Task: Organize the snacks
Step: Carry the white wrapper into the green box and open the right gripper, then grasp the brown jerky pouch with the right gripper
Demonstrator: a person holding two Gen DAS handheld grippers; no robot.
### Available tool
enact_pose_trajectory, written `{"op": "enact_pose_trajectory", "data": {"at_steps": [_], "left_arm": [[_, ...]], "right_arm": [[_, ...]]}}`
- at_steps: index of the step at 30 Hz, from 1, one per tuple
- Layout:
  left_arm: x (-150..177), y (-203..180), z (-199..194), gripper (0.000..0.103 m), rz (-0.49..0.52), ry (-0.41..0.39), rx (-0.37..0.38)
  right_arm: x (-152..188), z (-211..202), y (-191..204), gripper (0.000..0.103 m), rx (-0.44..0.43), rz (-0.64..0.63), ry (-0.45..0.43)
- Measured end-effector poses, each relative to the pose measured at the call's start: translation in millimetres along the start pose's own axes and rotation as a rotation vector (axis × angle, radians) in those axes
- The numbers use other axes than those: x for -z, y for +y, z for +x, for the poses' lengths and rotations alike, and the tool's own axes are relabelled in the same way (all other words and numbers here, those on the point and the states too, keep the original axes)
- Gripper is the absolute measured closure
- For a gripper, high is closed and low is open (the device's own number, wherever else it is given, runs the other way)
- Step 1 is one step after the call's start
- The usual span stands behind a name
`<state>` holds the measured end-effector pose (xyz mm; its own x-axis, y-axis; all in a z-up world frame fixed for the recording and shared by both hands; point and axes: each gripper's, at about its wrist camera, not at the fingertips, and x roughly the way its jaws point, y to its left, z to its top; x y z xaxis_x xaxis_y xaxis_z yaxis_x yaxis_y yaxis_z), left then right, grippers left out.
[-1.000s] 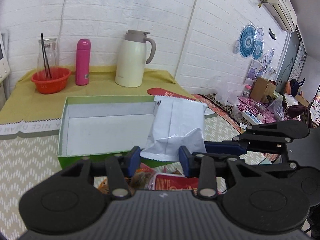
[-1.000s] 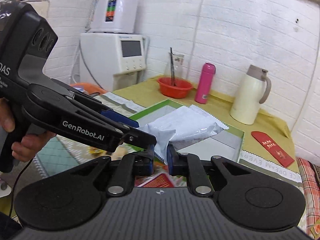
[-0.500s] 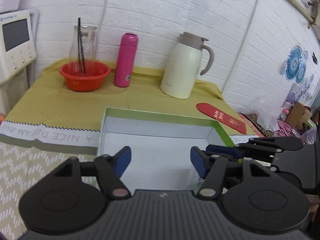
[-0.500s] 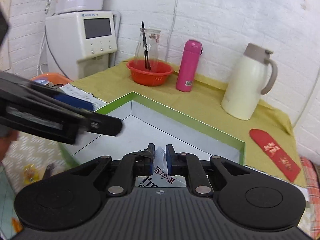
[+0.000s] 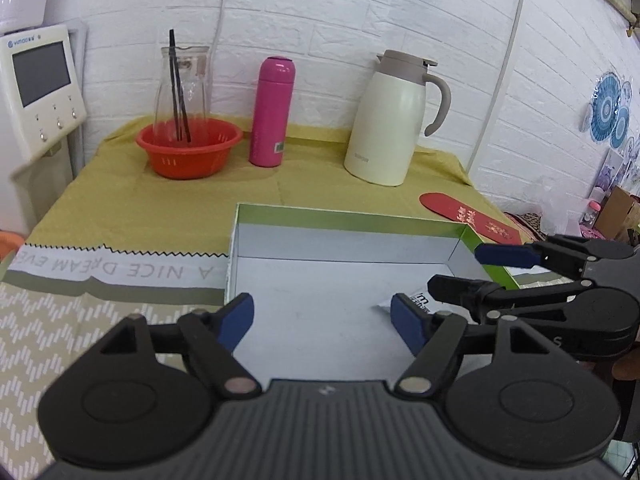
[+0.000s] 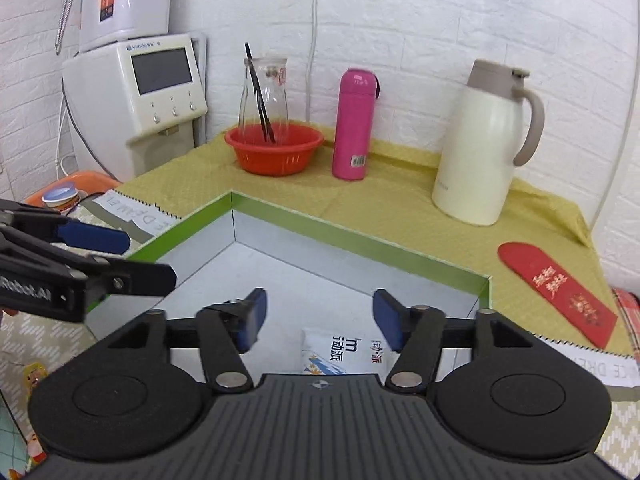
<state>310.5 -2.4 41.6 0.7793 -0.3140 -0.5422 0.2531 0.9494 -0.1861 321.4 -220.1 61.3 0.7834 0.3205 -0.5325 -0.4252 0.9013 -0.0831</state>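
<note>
A green-rimmed box (image 5: 344, 216) with a white inside lies open on the table; it also shows in the right wrist view (image 6: 344, 236). A white snack packet (image 6: 344, 354) with printed characters lies flat on the box floor, just below my right gripper (image 6: 318, 318), which is open and empty. A corner of the packet (image 5: 418, 302) shows in the left wrist view. My left gripper (image 5: 322, 316) is open and empty over the box's near edge. Each gripper shows in the other's view.
At the back of the yellow cloth stand a red basket (image 5: 189, 152) holding a glass carafe, a pink bottle (image 5: 272, 112) and a cream thermos jug (image 5: 394, 120). A red envelope (image 6: 556, 292) lies right of the box. A water dispenser (image 6: 156, 92) stands at the left.
My right gripper has opened and let go of the white packet, which now lies in the box. The left gripper let go earlier and stays open, shifted slightly left.
</note>
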Motion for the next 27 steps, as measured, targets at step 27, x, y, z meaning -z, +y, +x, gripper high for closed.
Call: {"op": "enact_pose_trajectory", "data": {"at_steps": [27], "left_arm": [[68.6, -73.7, -116.3, 0.000, 0.164, 0.011, -0.070]], "right_arm": [[66.3, -152.7, 26.3, 0.000, -0.020, 0.078, -0.059]]}}
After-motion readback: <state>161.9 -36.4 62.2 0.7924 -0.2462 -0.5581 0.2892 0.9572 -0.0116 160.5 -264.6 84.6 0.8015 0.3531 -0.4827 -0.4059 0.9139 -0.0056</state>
